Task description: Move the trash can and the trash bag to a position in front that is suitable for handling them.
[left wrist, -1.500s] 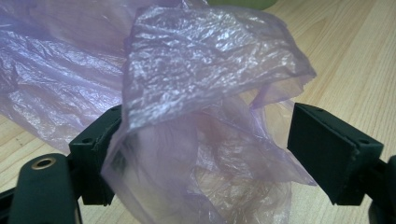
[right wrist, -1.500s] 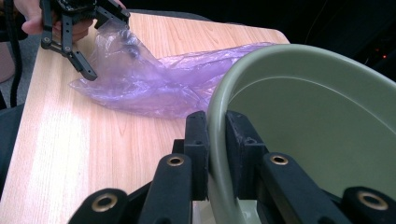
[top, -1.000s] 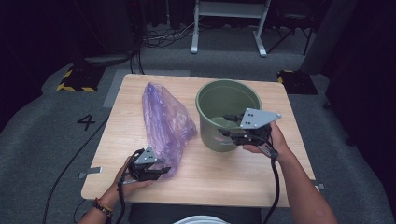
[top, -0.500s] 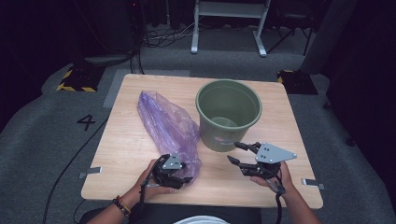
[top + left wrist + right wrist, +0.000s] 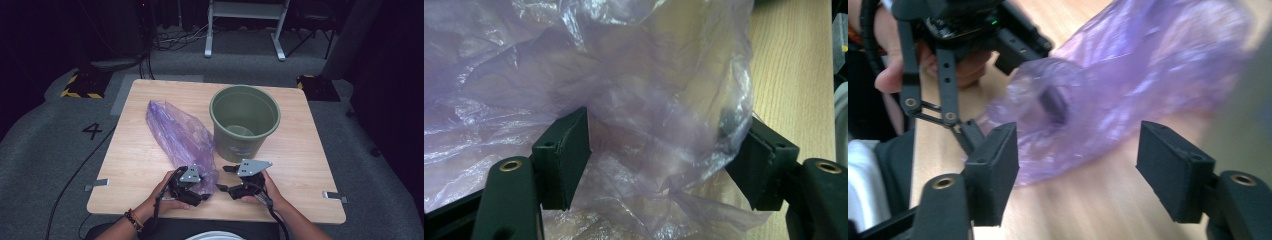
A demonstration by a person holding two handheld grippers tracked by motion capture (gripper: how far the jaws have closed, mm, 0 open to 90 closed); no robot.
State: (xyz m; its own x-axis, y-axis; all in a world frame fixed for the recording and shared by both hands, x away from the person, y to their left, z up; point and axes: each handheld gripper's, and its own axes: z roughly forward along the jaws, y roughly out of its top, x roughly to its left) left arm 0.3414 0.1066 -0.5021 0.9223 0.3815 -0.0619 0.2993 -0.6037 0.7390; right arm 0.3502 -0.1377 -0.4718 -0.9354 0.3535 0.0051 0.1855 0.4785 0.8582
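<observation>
Your left gripper (image 5: 196,190) had just been opening, jaws spread around the bag (image 5: 182,135) at the table's (image 5: 300,150) near edge. Your right gripper (image 5: 223,178), also just opening, held nothing beside it.

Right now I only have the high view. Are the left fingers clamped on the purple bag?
Observer: No. In the left gripper view, the left gripper has its fingers apart. They have just been opening, and loose film of the purple bag lies between them, unpinched.
Operator: Is a finger inside the bag?
Observer: It seems so. In the right gripper view, one left finger shows as a dark block behind the film at the bag's end.
Operator: And the right gripper?
Observer: The right gripper has also just been opening, and nothing is between its fingers. The bag's end lies ahead of them, untouched, on the table.
</observation>
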